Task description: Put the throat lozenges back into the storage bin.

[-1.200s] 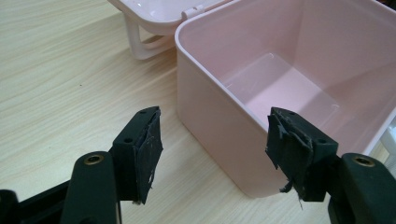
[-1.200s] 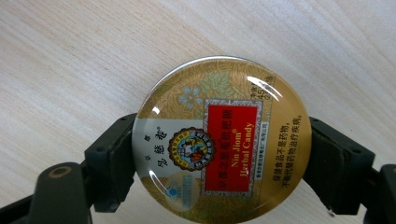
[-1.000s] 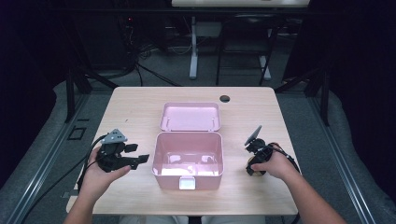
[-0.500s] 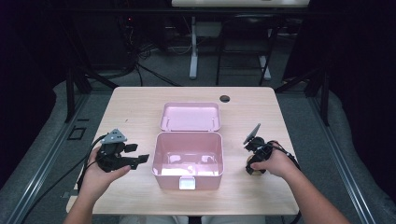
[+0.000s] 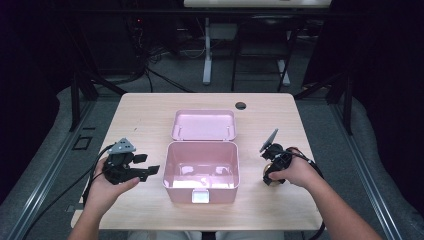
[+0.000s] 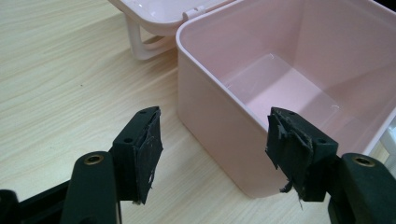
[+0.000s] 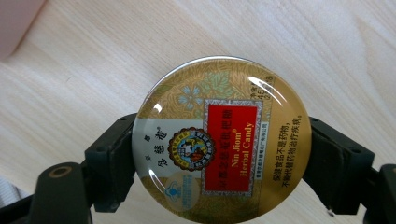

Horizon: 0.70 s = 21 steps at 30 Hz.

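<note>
An open pink plastic box (image 5: 200, 172) stands mid-table, its lid (image 5: 204, 125) folded back flat behind it; the inside (image 6: 289, 88) looks empty. My left gripper (image 5: 150, 170) rests left of the box, pointing at its left wall (image 6: 210, 112), and the left gripper (image 6: 215, 144) is open with nothing between its pads. Right of the box, my right gripper (image 5: 272, 172) points down at the table. The right gripper (image 7: 219, 149) is shut on a round gold and red candy tin (image 7: 219, 140). Whether the tin touches the table I cannot tell.
A light wooden table (image 5: 150, 120) carries everything, with a dark cable hole (image 5: 241, 105) near its far edge. The box has a white latch (image 5: 200, 196) on its front. Black cables trail off the left gripper. Dark floor and stands surround the table.
The right hand has edged slightly left and up with the tin. The left gripper and the box have stayed where they were.
</note>
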{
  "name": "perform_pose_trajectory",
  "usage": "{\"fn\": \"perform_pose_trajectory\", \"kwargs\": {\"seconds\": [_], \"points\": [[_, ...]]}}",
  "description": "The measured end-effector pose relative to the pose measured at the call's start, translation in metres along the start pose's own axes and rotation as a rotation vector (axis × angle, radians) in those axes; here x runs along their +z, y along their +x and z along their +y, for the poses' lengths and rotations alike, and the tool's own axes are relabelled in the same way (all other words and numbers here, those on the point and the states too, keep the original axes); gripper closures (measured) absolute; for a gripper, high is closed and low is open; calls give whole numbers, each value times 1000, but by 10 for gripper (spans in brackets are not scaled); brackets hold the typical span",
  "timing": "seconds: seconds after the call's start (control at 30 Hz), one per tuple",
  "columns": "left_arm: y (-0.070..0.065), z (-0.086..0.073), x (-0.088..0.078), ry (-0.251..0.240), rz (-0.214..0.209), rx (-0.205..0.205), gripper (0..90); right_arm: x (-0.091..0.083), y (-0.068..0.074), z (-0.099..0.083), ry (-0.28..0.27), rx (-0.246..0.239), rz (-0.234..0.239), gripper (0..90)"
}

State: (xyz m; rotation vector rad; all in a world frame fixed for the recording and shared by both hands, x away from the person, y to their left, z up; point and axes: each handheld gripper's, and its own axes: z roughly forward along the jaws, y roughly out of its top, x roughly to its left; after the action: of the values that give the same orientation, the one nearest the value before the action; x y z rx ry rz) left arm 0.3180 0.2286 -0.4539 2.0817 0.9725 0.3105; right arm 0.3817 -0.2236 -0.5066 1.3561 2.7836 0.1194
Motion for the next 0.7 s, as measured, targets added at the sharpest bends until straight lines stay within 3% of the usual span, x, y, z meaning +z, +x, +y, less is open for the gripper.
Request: {"fn": "perform_pose_trajectory", "kwargs": {"seconds": [0.7], "points": [[1,0,0,-1,0,-2,354,-37,10,6,-4,-72,9,198]]}}
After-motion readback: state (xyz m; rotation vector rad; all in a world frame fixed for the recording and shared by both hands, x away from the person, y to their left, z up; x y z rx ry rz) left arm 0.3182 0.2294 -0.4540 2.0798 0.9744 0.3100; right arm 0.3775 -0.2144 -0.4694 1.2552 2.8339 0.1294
